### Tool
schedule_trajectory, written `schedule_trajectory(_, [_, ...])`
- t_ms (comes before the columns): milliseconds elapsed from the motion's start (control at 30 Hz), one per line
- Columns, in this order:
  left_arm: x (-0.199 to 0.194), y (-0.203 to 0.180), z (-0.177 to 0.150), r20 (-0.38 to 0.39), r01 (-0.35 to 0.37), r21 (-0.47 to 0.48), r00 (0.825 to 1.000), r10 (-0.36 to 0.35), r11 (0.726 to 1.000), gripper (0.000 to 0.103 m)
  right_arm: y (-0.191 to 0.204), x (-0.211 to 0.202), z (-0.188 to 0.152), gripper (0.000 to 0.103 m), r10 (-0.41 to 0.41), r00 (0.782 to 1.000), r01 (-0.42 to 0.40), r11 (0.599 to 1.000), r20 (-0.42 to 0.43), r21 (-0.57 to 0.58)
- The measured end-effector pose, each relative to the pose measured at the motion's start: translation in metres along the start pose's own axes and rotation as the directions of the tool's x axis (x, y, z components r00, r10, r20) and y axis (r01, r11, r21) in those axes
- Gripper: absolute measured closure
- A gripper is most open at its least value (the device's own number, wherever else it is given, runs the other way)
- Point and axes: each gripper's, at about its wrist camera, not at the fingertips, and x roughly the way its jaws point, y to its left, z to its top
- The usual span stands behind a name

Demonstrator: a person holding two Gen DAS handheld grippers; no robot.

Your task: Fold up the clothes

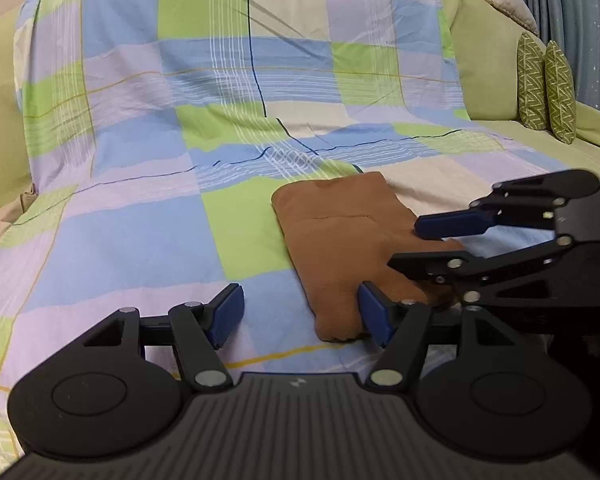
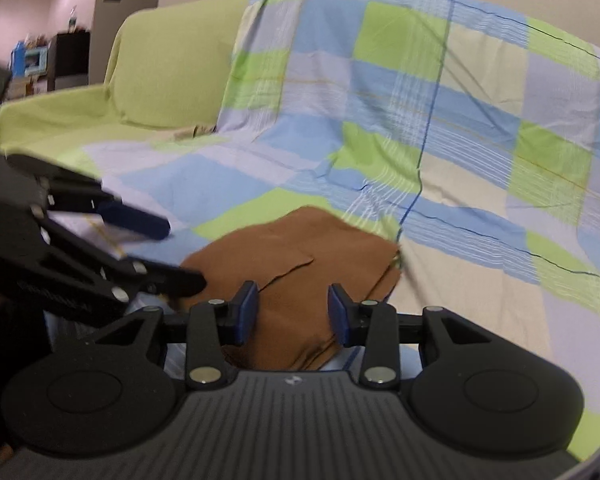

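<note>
Green sofa (image 1: pixel 484 48) under checked sheet (image 1: pixel 148 208)

The right gripper (image 2: pixel 293 312) sits low in the middle of the frame, blue pads apart, right over the near end of a folded brown garment (image 2: pixel 296 264). That lies flat on a checked blue, green and lilac sheet (image 2: pixel 440 120) draped over a lime-green sofa (image 2: pixel 160 64). The left gripper (image 2: pixel 176 250) pokes in from the left, fingers spread too, lower one touching the garment's left edge. Upper left there's a dark cabinet (image 2: pixel 70 56), pretty blurry.
</note>
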Motion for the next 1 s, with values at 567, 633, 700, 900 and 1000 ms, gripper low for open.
schedule_trajectory(567, [-0.024, 0.012, 0.001, -0.080, -0.097, 0.011, 0.992, 0.097, 0.995, 0.038, 0.021, -0.044, 0.001, 0.059, -0.013, 0.999, 0.011, 0.999, -0.037, -0.046])
schedule_trajectory(633, [-0.026, 0.012, 0.000, -0.090, -0.098, 0.012, 0.991, 0.099, 0.995, 0.038, 0.025, -0.040, -0.001, 0.058, -0.016, 0.996, 0.012, 0.999, -0.091, -0.049])
schedule_trajectory(700, [-0.028, 0.014, -0.001, -0.095, -0.097, 0.012, 0.991, 0.098, 0.995, 0.038, 0.027, -0.042, 0.000, 0.058, -0.023, 0.995, 0.019, 0.999, -0.097, -0.048])
schedule_trajectory(900, [-0.033, 0.019, -0.003, -0.107, -0.104, 0.008, 0.989, 0.104, 0.995, 0.037, 0.037, -0.055, 0.004, 0.055, -0.043, 0.996, 0.037, 0.996, -0.074, -0.077])
schedule_trajectory(1000, [-0.033, 0.019, -0.004, -0.110, -0.102, 0.008, 0.989, 0.102, 0.995, 0.037, 0.040, -0.055, 0.002, 0.052, -0.044, 0.996, 0.037, 0.995, -0.078, -0.092])
